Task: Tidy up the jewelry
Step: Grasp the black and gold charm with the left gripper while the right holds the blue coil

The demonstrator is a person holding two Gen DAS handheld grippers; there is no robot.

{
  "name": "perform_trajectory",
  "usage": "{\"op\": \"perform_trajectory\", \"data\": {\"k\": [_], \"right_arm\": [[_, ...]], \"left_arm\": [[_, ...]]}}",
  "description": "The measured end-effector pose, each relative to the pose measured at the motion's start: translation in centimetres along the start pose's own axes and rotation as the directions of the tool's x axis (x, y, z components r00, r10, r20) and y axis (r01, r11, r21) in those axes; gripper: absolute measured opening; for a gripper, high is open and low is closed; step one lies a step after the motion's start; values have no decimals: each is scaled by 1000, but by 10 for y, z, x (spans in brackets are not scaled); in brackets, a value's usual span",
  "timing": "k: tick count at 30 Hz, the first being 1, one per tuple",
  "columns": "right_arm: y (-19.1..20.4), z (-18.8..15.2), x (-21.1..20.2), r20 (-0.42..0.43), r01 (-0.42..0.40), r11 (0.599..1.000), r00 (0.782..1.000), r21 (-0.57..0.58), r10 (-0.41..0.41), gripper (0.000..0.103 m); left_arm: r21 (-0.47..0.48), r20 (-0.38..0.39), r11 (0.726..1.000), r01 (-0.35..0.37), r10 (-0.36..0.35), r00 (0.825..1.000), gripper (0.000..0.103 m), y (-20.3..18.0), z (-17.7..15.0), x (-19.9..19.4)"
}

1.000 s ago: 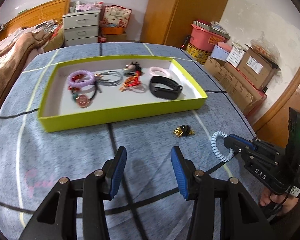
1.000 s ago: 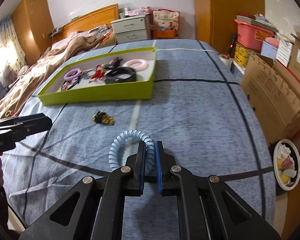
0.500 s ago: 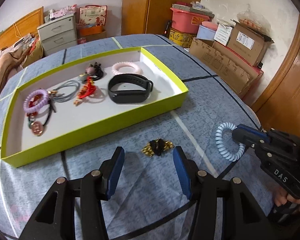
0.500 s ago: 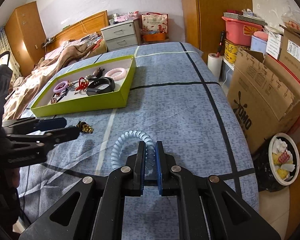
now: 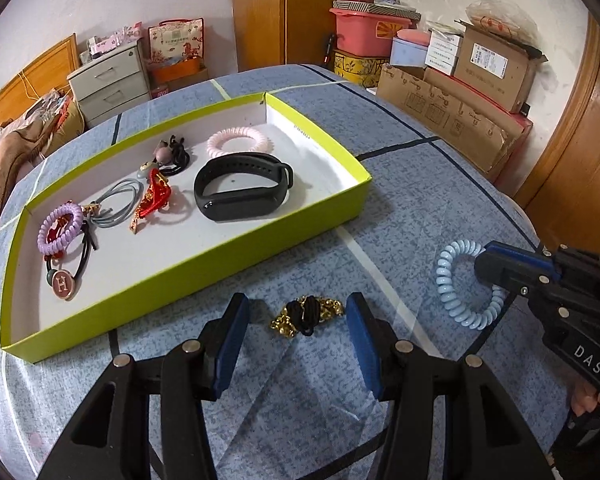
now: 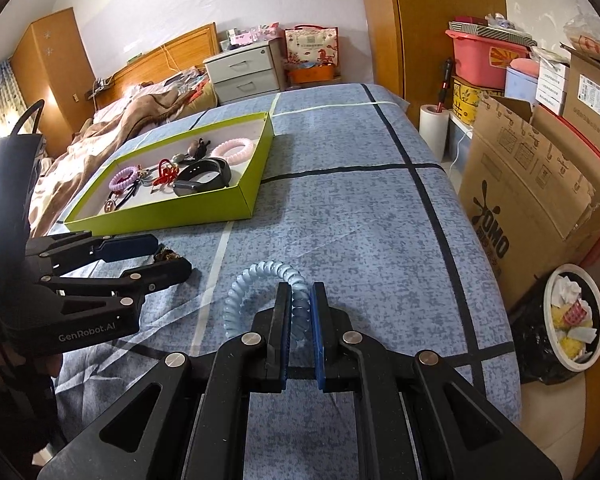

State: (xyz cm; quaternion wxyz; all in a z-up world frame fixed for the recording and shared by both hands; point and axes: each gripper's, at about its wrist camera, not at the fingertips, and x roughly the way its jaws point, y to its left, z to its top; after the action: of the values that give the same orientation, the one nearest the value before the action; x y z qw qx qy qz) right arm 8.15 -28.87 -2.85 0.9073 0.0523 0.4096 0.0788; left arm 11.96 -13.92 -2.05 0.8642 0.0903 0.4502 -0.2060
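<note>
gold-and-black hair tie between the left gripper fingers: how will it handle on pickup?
Gold-and-black hair tie looks like a loose elastic loop with beads: likely floppy and light. Lying flat on the bedspread, it shouldn't roll. The open left gripper may catch only one strand.

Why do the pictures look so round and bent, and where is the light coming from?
Both views: fisheye lens, black corners, bowed door frames. Left wrist view: sharp, soft shadow beside the black wristband in the green tray. Right wrist view: window glare at far left; the right tongs and blue coil tie stay sharp.
</note>
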Motion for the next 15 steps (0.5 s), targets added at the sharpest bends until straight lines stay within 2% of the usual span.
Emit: {"op": "perform_trajectory", "data": {"k": [3,8,15], "right_arm": [[0,0,1,-2,2,1000,1000,4,-2,10],[0,0,2,-1,6,1000,1000,0,-6,10],[6,0,1,-3,11,1000,1000,-12,-11,10]], "left_arm": [[-1,4,1000,-6,6,1000,49,-1,-1,0],[-2,9,1000,5,-5,1000,30,1,0,-2],[-21,14,1000,21,-21,1000,25,7,-3,-6]]}}
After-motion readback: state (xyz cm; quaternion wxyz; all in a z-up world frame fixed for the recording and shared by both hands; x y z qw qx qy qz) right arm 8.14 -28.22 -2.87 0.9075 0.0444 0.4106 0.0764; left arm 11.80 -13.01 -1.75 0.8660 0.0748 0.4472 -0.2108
